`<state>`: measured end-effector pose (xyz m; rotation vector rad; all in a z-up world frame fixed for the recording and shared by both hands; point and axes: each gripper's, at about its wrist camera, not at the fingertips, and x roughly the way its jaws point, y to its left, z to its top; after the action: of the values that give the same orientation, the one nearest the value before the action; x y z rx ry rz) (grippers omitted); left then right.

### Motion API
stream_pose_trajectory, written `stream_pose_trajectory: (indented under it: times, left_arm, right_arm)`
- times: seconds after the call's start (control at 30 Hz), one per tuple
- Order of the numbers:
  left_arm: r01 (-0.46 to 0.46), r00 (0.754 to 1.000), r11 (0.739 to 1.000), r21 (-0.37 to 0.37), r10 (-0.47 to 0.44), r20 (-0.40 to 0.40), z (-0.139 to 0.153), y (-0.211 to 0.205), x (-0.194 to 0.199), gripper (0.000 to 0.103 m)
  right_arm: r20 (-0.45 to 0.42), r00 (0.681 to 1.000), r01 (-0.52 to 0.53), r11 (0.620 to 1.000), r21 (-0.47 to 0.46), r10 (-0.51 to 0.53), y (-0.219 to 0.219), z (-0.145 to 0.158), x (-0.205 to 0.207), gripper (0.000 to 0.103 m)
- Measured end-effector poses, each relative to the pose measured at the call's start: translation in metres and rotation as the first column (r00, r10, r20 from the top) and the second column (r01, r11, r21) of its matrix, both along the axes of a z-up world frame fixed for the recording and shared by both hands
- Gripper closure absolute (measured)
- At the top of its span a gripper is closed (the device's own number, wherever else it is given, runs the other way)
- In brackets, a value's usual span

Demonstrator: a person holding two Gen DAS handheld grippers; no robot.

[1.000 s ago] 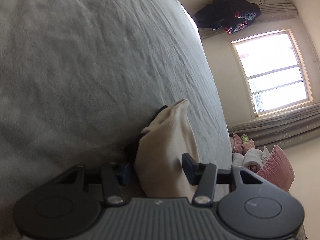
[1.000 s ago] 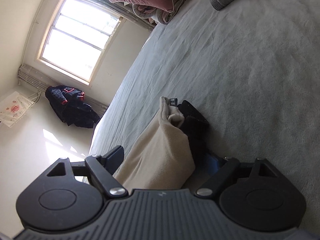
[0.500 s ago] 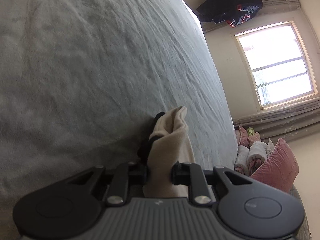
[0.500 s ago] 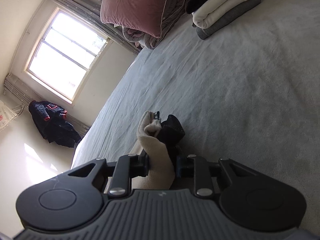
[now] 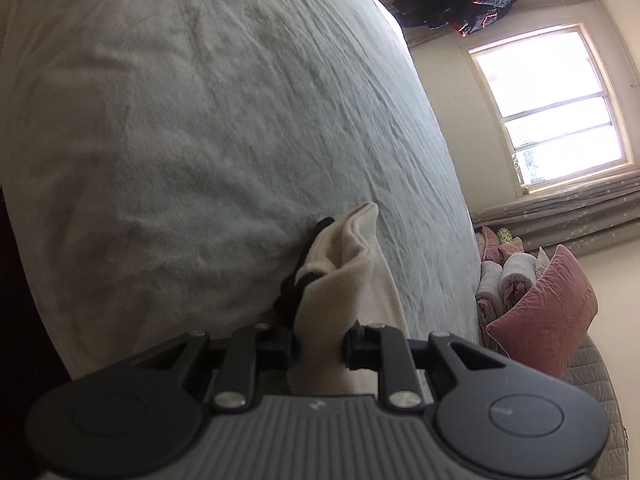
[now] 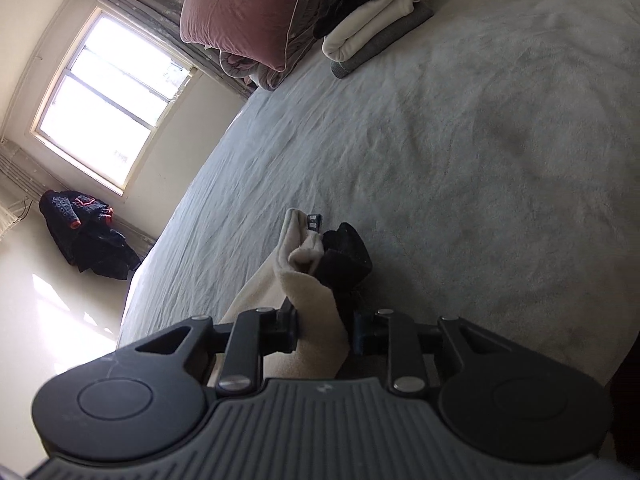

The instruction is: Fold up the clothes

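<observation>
Left wrist view: both claws grip cream cloth

Left claw (image 5: 318,350) is closed on a cream garment (image 5: 344,280) with black trim, above the grey bed (image 5: 200,120). Right claw (image 6: 325,334) likewise pinches the same cloth (image 6: 312,300). Folded clothes (image 6: 372,40) sit by a pink pillow (image 6: 244,12).

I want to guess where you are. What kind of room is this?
Most likely a bedroom: a wide grey bed fills the view, with a pink pillow and folded clothes at its far end, by a window.
</observation>
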<state>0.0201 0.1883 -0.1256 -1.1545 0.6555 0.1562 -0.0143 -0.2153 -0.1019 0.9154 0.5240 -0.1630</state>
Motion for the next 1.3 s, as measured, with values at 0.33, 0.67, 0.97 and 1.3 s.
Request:
stream_pose_trajectory:
  times: [0.33,0.67,0.97,1.3]
  left_arm:
    - [0.039,0.998,0.998,0.044,-0.041,0.051,-0.006,0.001,0.009,0.050]
    - [-0.020,0.992,0.995,0.098,0.007,0.125,-0.014,-0.004,-0.001,0.046]
    - [-0.043,0.988,0.983,0.176,0.015,0.157,-0.012,-0.010,-0.015,0.043]
    - [-0.129,0.987,0.959,0.252,0.101,0.122,-0.008,-0.020,-0.014,0.044]
  right_arm:
    - [0.081,0.997,0.032,0.945,-0.327,-0.005,-0.002,0.023,0.009,0.040]
    - [0.114,0.982,-0.073,0.852,-0.519,0.154,0.054,0.022,0.046,0.040]
    - [0.053,0.930,-0.239,0.711,-0.661,0.362,0.112,0.006,0.065,0.040]
    - [-0.021,0.915,-0.309,0.665,-0.679,0.404,0.114,-0.017,0.077,0.050]
